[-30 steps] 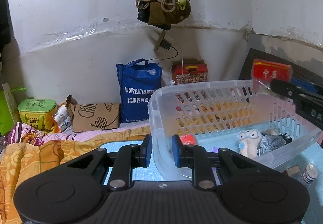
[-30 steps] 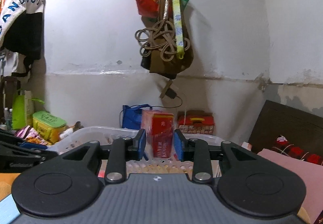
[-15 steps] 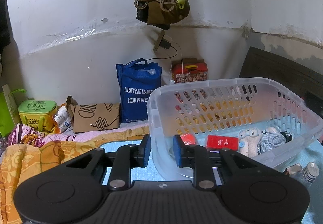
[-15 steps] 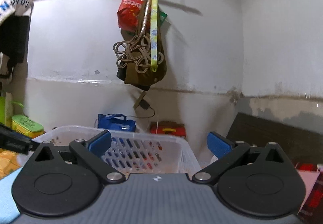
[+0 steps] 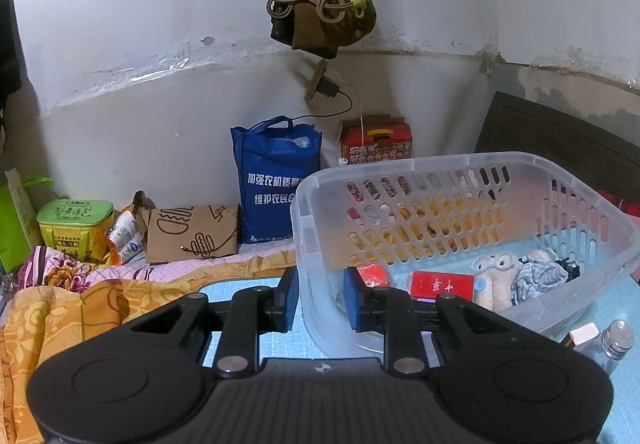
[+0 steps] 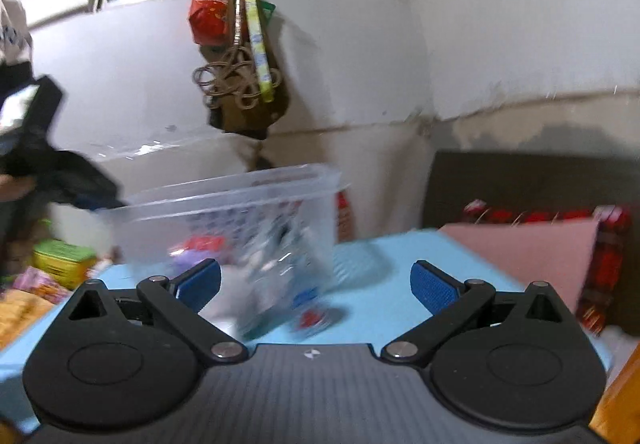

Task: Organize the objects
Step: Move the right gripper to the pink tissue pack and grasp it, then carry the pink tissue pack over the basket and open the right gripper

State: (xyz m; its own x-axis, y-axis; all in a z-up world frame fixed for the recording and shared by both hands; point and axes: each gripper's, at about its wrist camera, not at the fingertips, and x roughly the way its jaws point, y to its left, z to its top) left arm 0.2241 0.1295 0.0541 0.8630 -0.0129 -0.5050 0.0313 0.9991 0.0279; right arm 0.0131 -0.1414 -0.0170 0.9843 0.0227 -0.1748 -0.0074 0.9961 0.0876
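Left claw (image 5: 318, 298) clamps the basket (image 5: 460, 164) wall at lower centre. Right claw (image 6: 316, 286) gapes, empty. Red box (image 5: 442, 284) and plush (image 5: 496, 276) lie inside the basket; a vial (image 5: 618, 336) at lower right awaits on the surface (image 5: 624, 296). Sorting appears partly done.

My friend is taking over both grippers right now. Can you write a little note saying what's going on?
Left gripper: clamped on the near wall of the clear plastic basket, holding it steady.
Right gripper: wide open, empty.
In the basket: red box, a smaller red thing, plush toy, grey striped cloth.
Left outside on the blue mat: small glass bottle and a little pink-capped thing.
Next, probably: put those two in.
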